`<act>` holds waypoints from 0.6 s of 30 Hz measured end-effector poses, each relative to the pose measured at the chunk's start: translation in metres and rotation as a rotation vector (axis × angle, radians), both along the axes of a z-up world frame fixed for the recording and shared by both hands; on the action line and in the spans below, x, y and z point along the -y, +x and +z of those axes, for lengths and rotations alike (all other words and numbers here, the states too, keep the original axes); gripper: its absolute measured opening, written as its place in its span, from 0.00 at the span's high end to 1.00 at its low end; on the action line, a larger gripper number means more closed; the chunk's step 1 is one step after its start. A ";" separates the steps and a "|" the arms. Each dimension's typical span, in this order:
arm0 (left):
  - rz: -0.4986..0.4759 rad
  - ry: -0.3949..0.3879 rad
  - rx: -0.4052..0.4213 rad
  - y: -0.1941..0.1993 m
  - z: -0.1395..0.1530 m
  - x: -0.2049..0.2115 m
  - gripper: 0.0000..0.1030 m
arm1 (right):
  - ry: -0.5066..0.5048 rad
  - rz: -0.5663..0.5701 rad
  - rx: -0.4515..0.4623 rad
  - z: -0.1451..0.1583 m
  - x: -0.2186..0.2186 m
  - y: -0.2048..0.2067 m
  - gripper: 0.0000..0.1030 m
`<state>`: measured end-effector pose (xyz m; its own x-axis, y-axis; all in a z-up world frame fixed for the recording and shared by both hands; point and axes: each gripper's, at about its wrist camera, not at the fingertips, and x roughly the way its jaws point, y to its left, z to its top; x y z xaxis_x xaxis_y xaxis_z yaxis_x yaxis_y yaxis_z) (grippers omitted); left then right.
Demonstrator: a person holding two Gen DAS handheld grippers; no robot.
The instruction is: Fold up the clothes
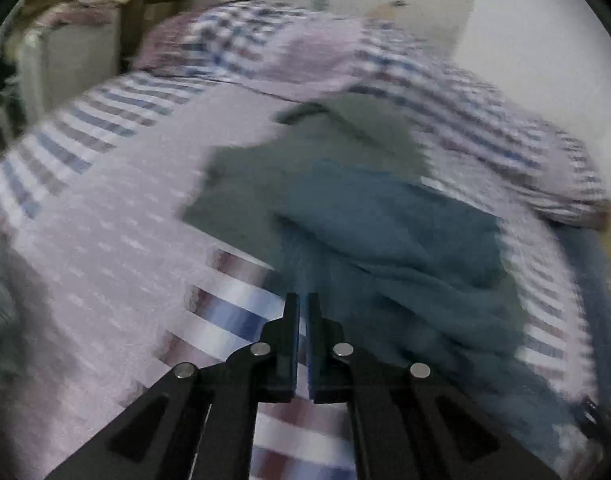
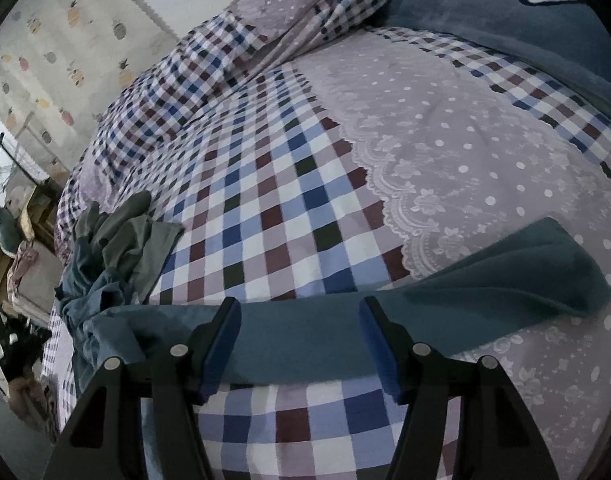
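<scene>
A checked bedspread point(image 2: 265, 200) below a pineapple-print curtain point(image 2: 65, 40), blue blanket point(image 2: 505, 12) beside

In the right wrist view, a cloth point(image 2: 385, 320) lies flat on the bed point(image 2: 285, 200), running from 9 o'clock to 3 o'clock just in front of the right gripper point(image 2: 299, 308). A pile of clothes point(image 2: 113, 248) sits at 9 o'clock, touching the cloth's end. A quilt point(image 2: 225, 52) is bunched at 11 o'clock, a pillow point(image 2: 505, 12) at 1 o'clock.
</scene>
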<state>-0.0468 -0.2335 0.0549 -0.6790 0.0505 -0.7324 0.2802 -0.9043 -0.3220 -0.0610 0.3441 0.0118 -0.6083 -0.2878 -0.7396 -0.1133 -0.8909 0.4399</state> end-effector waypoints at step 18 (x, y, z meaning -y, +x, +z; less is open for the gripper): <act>-0.502 0.294 -0.165 0.072 -0.033 -0.238 0.17 | -0.287 -0.532 -0.038 -0.005 -0.145 0.064 0.35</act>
